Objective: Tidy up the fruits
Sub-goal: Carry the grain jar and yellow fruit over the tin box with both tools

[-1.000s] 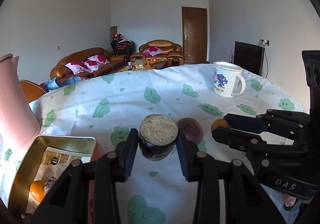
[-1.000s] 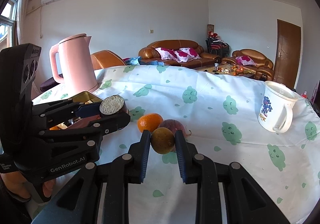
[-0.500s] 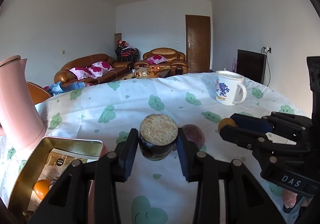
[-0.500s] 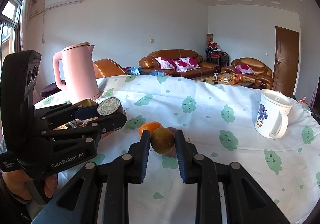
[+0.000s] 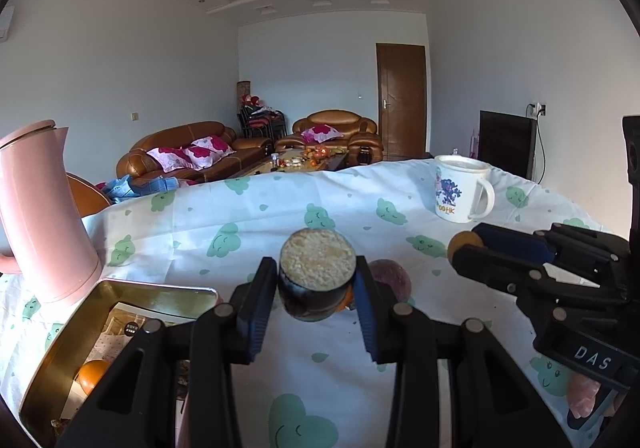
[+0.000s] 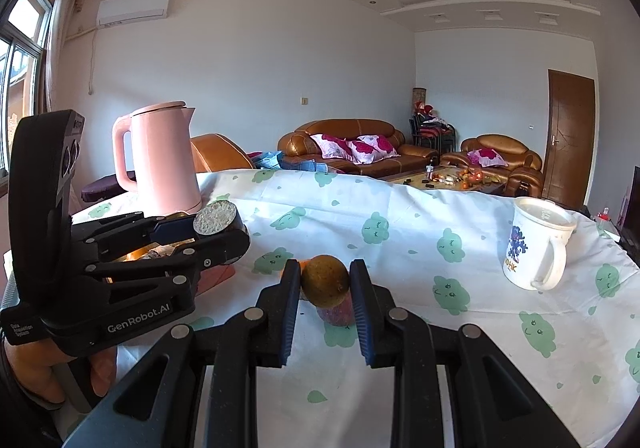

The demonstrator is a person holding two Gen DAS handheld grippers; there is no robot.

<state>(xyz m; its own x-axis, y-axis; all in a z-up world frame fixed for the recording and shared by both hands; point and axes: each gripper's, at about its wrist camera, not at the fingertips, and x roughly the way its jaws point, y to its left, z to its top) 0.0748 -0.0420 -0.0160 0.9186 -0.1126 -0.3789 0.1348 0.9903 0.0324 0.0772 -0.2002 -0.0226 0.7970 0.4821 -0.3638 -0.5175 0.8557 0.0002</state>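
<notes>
My left gripper (image 5: 316,280) is shut on a dark halved fruit (image 5: 317,274) with a pale cut face, held above the tablecloth beside the open gold tin (image 5: 60,352). An orange (image 5: 93,376) lies in the tin. My right gripper (image 6: 325,284) is shut on a brownish round fruit (image 6: 325,280) and holds it above the table. A purple fruit (image 6: 336,314) and an orange (image 6: 303,262) lie below it; the purple fruit also shows in the left wrist view (image 5: 390,280). The left gripper appears in the right wrist view (image 6: 218,224), and the right gripper in the left wrist view (image 5: 464,248).
A pink kettle (image 6: 160,159) stands at the table's left behind the tin. A white printed mug (image 6: 536,248) stands at the right. The table has a white cloth with green cloud prints (image 6: 440,207). Sofas and a coffee table are beyond.
Both grippers have risen with their fruits; the table and the fruits lying on it sit lower in both views. Both grips are unchanged.
</notes>
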